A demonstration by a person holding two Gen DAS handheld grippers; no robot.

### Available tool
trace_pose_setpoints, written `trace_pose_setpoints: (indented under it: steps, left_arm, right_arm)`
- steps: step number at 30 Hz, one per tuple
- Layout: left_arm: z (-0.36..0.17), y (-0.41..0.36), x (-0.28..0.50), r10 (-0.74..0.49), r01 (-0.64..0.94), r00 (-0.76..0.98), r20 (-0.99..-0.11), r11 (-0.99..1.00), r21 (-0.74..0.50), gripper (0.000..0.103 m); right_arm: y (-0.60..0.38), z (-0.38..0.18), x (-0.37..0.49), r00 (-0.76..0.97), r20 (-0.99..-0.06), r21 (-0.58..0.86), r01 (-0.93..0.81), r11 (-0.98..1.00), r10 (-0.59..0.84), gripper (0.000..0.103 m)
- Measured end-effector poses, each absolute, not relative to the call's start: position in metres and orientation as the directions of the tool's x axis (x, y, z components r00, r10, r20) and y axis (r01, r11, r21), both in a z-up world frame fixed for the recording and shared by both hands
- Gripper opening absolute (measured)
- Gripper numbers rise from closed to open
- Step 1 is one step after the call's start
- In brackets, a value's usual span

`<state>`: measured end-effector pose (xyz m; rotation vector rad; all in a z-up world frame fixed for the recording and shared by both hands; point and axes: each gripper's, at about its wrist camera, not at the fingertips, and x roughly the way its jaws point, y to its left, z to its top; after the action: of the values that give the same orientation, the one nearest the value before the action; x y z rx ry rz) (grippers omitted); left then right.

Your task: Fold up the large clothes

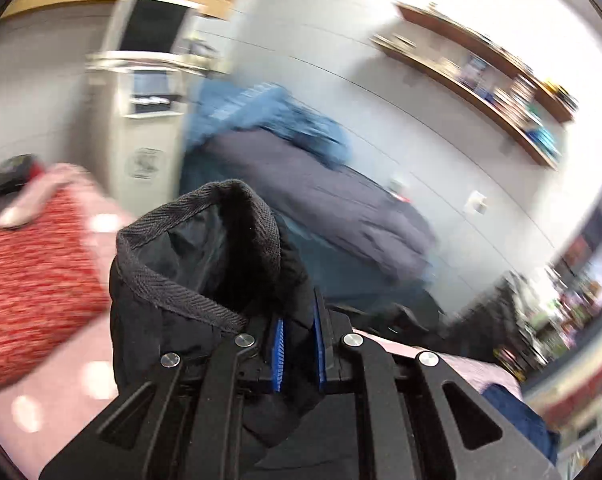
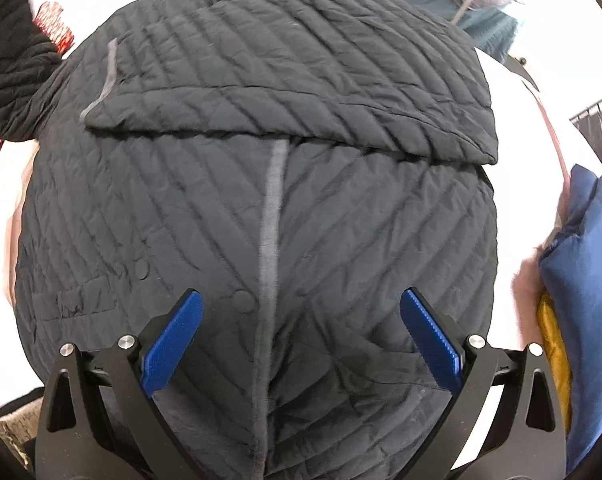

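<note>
The left gripper (image 1: 299, 354) sits at the bottom middle of the left wrist view. Its two blue fingers (image 1: 277, 354) are close together and pinch a piece of black cloth. This cloth is part of the black jacket (image 1: 205, 264). The cloth stands up in a bunch just above the fingers, and a woven black edge band (image 1: 157, 276) runs along its rim. The picture is blurry behind it. At the left there is a red and pink cloth (image 1: 33, 264). In the middle, farther back, lies a heap of blue and dark clothes (image 1: 301, 168). At the upper right, wooden shelves (image 1: 481, 80) hang on a pale wall.

In the right wrist view the black jacket (image 2: 261, 200) fills nearly the whole picture. It is quilted with slanting stitch lines. A gray stripe (image 2: 273, 220) runs down its middle. One sleeve (image 2: 301, 92) is folded across the upper part, from left to right. Two round snaps (image 2: 243, 301) show at the lower left of the stripe. The right gripper (image 2: 301, 344) is at the bottom of the picture. Its blue fingers (image 2: 173, 344) are spread wide apart and hold nothing. They are over the lower part of the jacket. I cannot tell if they touch it. At the right edge lies a blue cloth (image 2: 589, 280) with a yellow cloth (image 2: 555, 344) beside it.
</note>
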<state>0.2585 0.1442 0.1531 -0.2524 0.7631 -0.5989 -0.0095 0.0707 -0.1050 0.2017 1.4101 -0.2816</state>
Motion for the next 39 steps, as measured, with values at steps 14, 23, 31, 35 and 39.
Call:
trace_pose_setpoints:
  steps: [14,23,31,35,39]
  left_arm:
    - [0.015,-0.062,0.243,-0.583,0.520,0.192,-0.789,0.743,-0.422,0.011]
    - [-0.038,-0.100,0.222,-0.582,0.487,-0.010,-0.813,0.707,-0.513,0.077]
    - [-0.041,-0.113,0.186,-0.594,0.491,-0.112,-0.797,0.664,-0.564,0.093]
    - [-0.029,-0.132,0.172,-0.627,0.514,-0.174,-0.759,0.600,-0.614,0.094]
    - [0.006,-0.152,0.148,-0.665,0.601,-0.201,-0.719,0.496,-0.626,0.095]
  right_arm:
    - [-0.045,-0.120,-0.063,0.097,-0.993,-0.008,0.531,0.847,-0.071,0.098]
    - [-0.083,-0.130,-0.060,0.080,-0.996,0.003,0.543,0.840,-0.049,0.097]
    - [-0.103,-0.144,-0.051,0.049,-0.999,0.011,0.549,0.836,-0.020,0.098]
    - [-0.110,-0.146,-0.045,0.044,-0.999,0.013,0.545,0.838,-0.014,0.097]
    - [-0.116,-0.139,-0.031,0.063,-0.998,0.022,0.547,0.837,-0.015,0.097]
